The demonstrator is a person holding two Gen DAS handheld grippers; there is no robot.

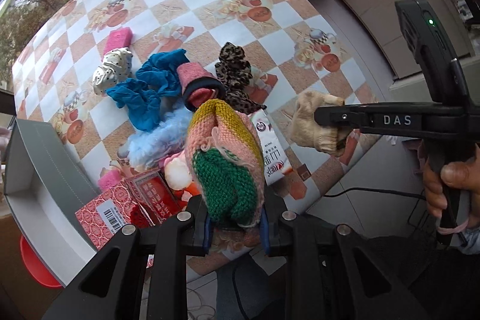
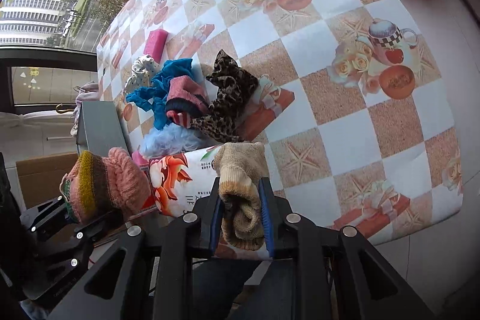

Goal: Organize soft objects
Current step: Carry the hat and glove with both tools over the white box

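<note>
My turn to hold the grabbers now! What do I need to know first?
Left gripper: shut on the striped knit piece, held off the table.
Right gripper: shut on the beige sock, also lifted.
On the checked table: blue cloth, leopard scrunchie, polka-dot scrunchie, pink rolled sock, fluffy light-blue piece.
The grey box shows nothing inside in its visible part.
Left to do: place both held pieces, then sort the pile.
</note>
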